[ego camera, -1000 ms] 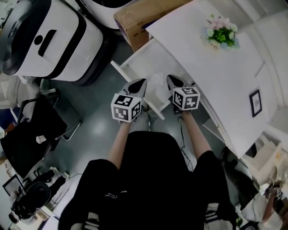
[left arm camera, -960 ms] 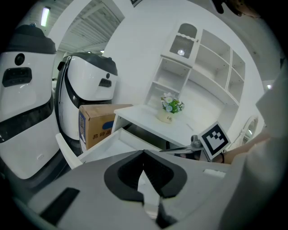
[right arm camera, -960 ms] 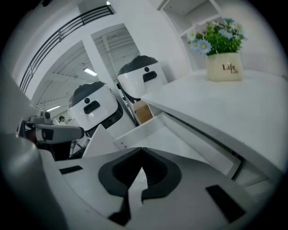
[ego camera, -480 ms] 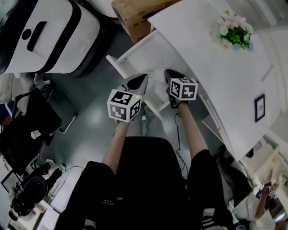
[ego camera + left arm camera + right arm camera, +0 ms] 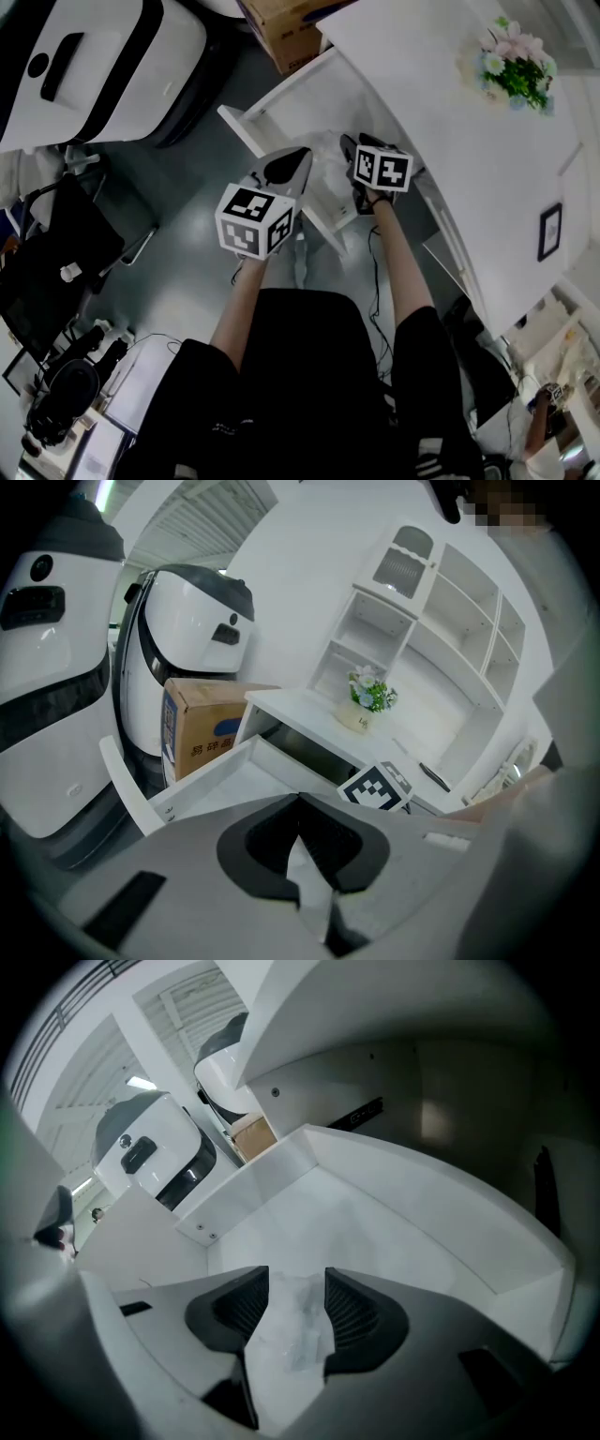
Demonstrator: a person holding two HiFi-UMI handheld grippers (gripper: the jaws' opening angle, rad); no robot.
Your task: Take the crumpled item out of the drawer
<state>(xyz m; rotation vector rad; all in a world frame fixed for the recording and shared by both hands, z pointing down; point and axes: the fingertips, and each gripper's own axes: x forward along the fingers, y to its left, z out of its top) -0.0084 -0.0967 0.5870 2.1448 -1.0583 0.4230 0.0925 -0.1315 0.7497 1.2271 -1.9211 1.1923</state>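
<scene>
One crumpled, filmy white wad [image 5: 295,1335] lies in the smooth, boxy white drawer [image 5: 412,1218]. The ribbed right claw [image 5: 295,1277] is opening around it; the left claw [image 5: 300,799] is pressed together.

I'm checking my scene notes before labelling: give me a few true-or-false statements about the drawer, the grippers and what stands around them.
1. The drawer is pulled open. True.
2. The crumpled item lies between the right gripper's jaws. True; those jaws are opening.
3. The flowers stand inside the drawer. False: they stand on the desk.
4. The left gripper's jaws gape wide. False: their tips are together.
5. The cardboard box sits on the desk. False: it stands on the floor beside it.
</scene>
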